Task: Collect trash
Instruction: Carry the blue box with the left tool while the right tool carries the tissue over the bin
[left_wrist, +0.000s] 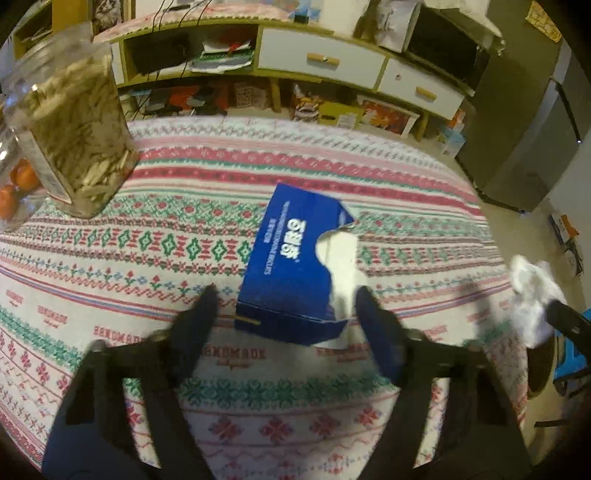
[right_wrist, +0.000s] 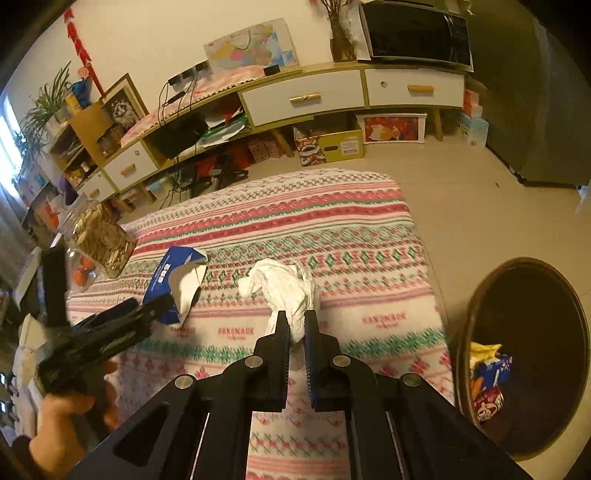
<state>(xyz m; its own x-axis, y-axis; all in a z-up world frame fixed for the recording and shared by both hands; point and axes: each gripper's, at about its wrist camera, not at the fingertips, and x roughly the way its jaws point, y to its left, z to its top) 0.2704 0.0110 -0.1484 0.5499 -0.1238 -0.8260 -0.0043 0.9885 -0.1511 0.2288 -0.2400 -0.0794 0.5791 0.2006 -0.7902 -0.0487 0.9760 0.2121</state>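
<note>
Two grippers work over the patterned tablecloth (left_wrist: 110, 258): left gripper (left_wrist: 284, 295) spread wide around the torn blue cardboard box (left_wrist: 295, 258), long axis pointing away mid-surface; right gripper (right_wrist: 295, 325) clenches crumpled white tissue (right_wrist: 284, 284).

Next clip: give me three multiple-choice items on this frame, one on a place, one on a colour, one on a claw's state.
1. Where does the trash bin stand?
A. on the table
B. on the floor past the table's right edge
C. on the TV cabinet

2. What colour is the torn box?
A. blue
B. yellow
C. green

3. How is the right claw?
A. wide open
B. out of view
C. shut on the white crumpled tissue

Answers: B, the bin sits on the floor beside the tablecloth; A, its panels are blue; C, both fingers pinch the tissue.
</note>
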